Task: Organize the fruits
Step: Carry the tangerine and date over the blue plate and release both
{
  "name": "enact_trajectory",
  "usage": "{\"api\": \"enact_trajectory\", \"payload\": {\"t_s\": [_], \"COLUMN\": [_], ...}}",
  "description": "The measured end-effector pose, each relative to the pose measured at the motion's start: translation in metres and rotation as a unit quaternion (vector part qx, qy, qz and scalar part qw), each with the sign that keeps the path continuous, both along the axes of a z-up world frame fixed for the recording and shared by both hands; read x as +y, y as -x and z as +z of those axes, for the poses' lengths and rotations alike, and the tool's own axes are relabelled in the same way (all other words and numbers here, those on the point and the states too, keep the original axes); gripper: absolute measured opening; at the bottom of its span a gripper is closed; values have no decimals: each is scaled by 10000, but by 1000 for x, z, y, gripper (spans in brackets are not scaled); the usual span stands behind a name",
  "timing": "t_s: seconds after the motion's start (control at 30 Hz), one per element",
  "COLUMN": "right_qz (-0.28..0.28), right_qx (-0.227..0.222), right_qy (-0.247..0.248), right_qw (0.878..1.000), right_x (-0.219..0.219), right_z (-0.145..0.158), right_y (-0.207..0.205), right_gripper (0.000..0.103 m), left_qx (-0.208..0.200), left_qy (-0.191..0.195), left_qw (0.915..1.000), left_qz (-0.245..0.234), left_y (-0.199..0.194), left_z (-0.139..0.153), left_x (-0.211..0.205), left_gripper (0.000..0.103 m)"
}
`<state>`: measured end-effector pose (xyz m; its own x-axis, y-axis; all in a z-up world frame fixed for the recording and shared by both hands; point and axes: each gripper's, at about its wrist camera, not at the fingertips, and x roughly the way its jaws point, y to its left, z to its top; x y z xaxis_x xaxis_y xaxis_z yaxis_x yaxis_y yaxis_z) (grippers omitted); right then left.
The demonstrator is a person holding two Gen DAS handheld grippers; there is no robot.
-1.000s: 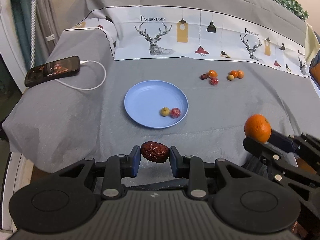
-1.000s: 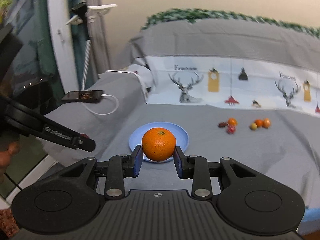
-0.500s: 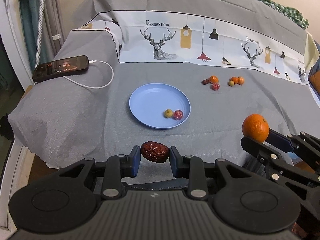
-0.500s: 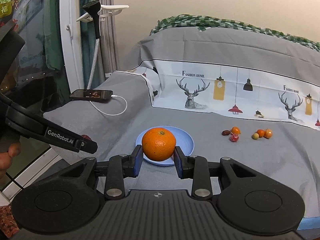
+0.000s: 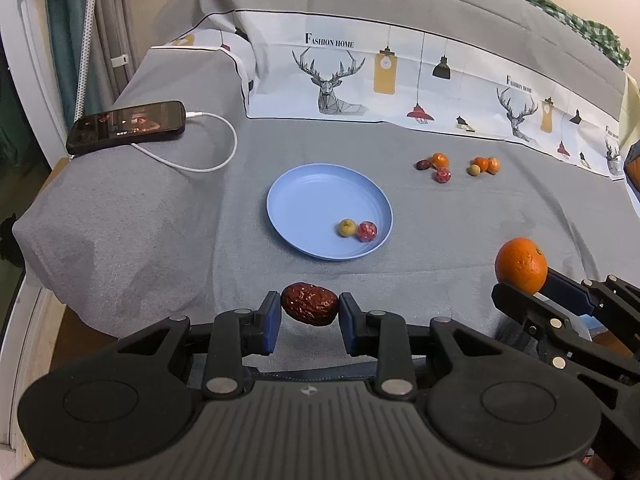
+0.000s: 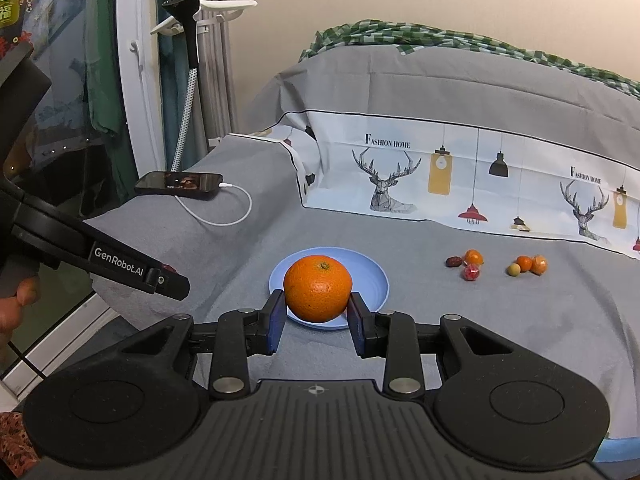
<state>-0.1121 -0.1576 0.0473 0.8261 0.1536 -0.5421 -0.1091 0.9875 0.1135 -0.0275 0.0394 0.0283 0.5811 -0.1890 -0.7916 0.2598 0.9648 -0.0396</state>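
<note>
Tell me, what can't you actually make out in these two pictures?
- Blue plate, right wrist view: the held orange hides its middle, so the two small fruits in it are unseen.
- Loose fruits, left wrist view: too small to identify.
- Orange object, left wrist view: cut off by the right edge.

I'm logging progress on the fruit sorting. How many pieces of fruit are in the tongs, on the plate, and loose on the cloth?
Held in tongs: 2, the red date in the left tongs and the big orange in the right tongs.
On the blue plate: 2.
Loose on the grey cloth: 6.
Total: 10.
</note>
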Motion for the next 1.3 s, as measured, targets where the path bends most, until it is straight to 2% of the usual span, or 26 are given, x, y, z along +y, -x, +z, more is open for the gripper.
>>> {"api": "enact_trajectory", "payload": {"t_s": [0.27, 0.63, 1.07, 1.17, 1.3], "right_qz": [41, 30, -93, -106, -92], "right_qx": [126, 500, 1058, 1189, 1329], "right_qy": [-54, -137, -148, -57, 244], "right_qw": [9999, 9987, 9942, 9928, 9908], "right_x": [0, -2, -2, -5, -9], "right_z": [-5, -33, -99, -115, -138], "right_y": [-16, -79, -186, -205, -228], "right_gripper": [35, 35, 35, 35, 35], "left_qx": [74, 300, 710, 767, 1001], "left_qy": [-86, -282, -611, -769, -783], "left_qw": [9999, 9991, 9956, 9940, 9919], "left_qz": [-33, -84, -78, -108, -35], "left_y": [-17, -87, -200, -220, -244], "left_z": [-6, -30, -102, -121, -148], "left_x": [-5, -27, -58, -63, -70], "left_gripper": [34, 34, 34, 34, 35]}}
